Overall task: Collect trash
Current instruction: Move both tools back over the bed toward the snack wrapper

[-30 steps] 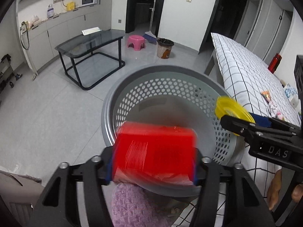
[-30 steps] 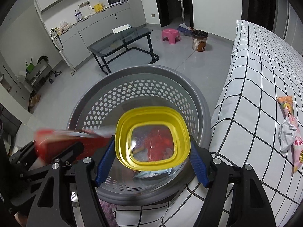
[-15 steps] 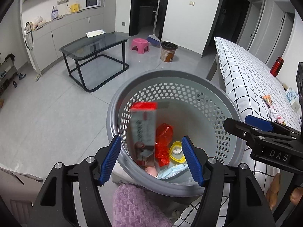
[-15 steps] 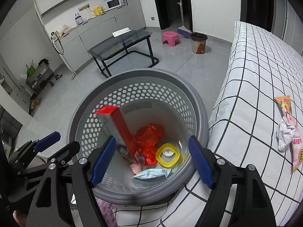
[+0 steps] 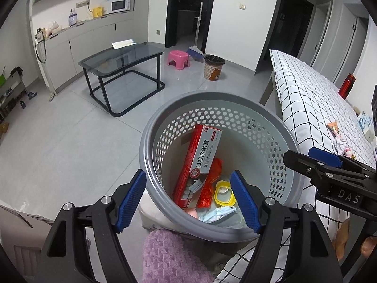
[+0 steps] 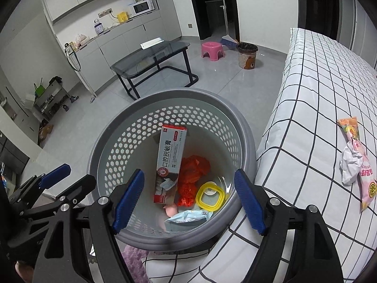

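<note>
Both pieces have dropped: the red toothpaste box has left our left claw and leans against the inner wall of the grey perforated basket, and the yellow lid from our right claw lies flat at its bottom. Each claw's jaws have just been opening and now stand apart, holding nothing. Red wrappers and a pale blue packet are in too. Snack packets lie near the bed's right edge, so we judge collecting isn't finished.

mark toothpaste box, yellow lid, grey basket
toothpaste box (image 6: 170,162): right wrist view, printed front face.
yellow lid (image 6: 210,196): right wrist view, yellow rim, near side.
grey basket (image 5: 235,97): left wrist view, far rim.
</note>
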Tool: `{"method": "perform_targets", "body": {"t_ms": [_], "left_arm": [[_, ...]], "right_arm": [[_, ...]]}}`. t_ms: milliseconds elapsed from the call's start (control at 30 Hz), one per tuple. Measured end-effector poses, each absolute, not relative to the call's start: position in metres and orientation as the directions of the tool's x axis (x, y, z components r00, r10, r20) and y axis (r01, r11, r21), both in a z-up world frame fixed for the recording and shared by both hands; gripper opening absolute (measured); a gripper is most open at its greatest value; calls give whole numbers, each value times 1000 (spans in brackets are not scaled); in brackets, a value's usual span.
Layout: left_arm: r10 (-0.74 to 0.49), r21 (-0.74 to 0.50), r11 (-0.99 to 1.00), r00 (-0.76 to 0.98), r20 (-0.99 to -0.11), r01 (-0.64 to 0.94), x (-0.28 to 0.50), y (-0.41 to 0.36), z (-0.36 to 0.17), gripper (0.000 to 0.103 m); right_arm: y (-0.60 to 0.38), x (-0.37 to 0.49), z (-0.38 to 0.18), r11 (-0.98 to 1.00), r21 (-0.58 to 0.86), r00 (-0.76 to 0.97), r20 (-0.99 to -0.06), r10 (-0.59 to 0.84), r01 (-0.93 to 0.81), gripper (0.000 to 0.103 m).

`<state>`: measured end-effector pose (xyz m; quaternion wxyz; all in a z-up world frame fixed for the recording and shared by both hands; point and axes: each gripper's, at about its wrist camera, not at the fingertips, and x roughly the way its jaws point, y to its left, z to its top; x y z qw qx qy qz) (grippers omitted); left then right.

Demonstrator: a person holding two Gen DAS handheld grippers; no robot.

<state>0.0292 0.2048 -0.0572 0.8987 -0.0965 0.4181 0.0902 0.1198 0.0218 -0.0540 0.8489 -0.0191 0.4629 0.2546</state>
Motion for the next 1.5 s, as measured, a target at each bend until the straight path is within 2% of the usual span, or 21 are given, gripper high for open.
{"method": "perform_targets", "body": {"t_ms": [500,900,1167,1500], "left_arm": [[104,-64,973,664,-741,-224,27,175,-38,82],[10,-84,991,694,-719,-102,52,104,-29,88],[-33,-94,994,704,-709,-48,76,60,-24,91],[-21,-74,996,703,-711,-45,95,31,-25,92]], "right_arm": [[-20,101,-37,896,181,514,-765,387,-405,75],[-120,90,-41,958,144,575,-774,266,-249,75],[-188,111,-42,982,114,580,-794,179,-147,75],[-195,149,-50,980,99,535,-826,177,-172,75]]}}
